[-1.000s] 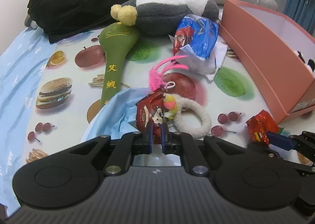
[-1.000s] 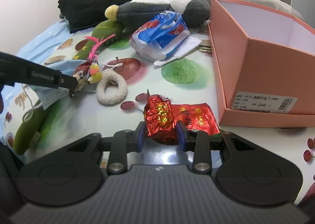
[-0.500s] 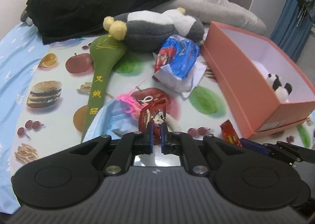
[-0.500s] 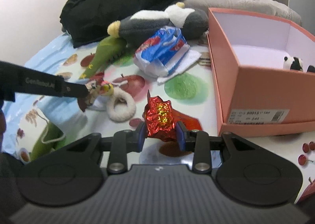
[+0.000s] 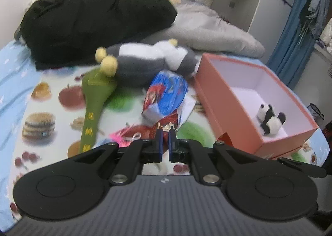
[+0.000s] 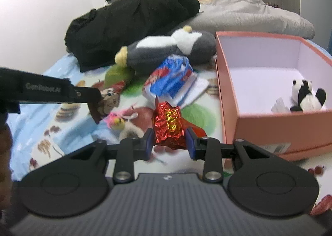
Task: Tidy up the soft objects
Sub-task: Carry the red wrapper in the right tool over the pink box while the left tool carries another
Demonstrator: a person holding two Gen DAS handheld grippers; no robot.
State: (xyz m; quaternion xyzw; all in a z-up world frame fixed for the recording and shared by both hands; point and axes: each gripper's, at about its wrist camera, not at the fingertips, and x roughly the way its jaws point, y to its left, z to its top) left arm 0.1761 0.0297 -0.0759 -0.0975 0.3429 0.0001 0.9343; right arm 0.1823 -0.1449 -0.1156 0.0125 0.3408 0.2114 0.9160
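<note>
Crumpled red foil wrapper (image 6: pixel 169 125): light, crinkly, springy; my right gripper (image 6: pixel 169 145) pinches it across bunched middle, clear of bedsheet (image 6: pixel 37 130). Judged slippery; grip at thickest fold.

Dark red snack packet (image 5: pixel 166 124): thin, limp; my left gripper (image 5: pixel 164 139) pressed near-together on its lower edge.

Both grippers angled downward above bed, salmon-pink cardboard box (image 6: pixel 259 130) to right, small panda plush (image 6: pixel 307 96) inside.

Black handheld grippers, blue-padded fingers
Ribbed grey housing, round black discs, silver pivot screws; left gripper (image 6: pixel 97 98) bears white lettering.
</note>
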